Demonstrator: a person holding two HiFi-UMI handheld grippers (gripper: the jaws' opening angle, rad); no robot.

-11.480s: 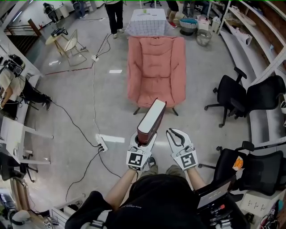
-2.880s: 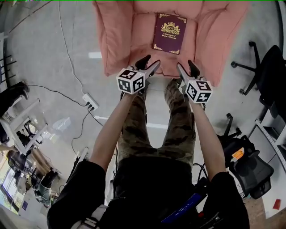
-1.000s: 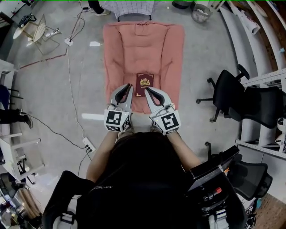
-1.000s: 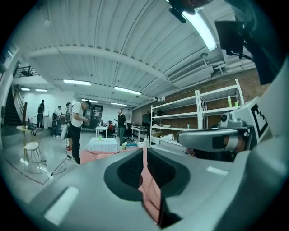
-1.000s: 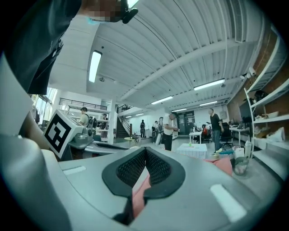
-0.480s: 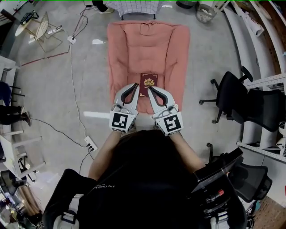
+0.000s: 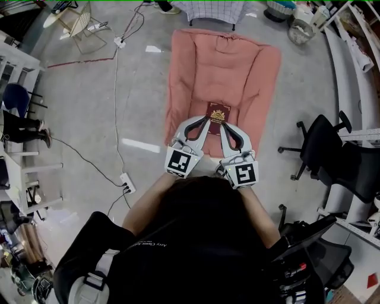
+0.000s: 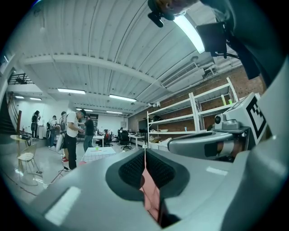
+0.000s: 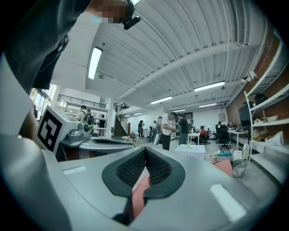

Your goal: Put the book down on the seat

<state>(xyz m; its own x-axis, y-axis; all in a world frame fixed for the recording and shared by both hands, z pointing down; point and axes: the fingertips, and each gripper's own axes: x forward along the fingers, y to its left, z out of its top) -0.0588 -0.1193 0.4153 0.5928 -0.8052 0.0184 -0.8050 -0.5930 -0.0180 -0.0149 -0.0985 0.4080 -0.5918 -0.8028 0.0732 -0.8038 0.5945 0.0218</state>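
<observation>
A maroon book (image 7: 218,110) with a gold crest lies flat on the seat of the pink cushioned chair (image 7: 222,65). Nothing holds it. My left gripper (image 7: 205,121) and right gripper (image 7: 224,126) hover side by side over the seat's front edge, tips just short of the book's near end. Both are shut with nothing in them. In the left gripper view the pads (image 8: 135,169) meet, and only a sliver of pink chair shows below. The right gripper view shows the same closed pads (image 9: 156,168), with the left gripper (image 9: 97,143) beside it.
Black office chairs (image 7: 323,139) stand to the right of the pink chair. A power strip (image 7: 126,183) and cables lie on the floor at left. A checkered table (image 7: 209,7) stands behind the chair. People (image 8: 72,135) stand far off, and shelves (image 8: 180,122) line the right wall.
The book stays flat on the seat. The head view has swung, so the chair and book sit further right in frame. Both grippers remain together at the book's near end.
</observation>
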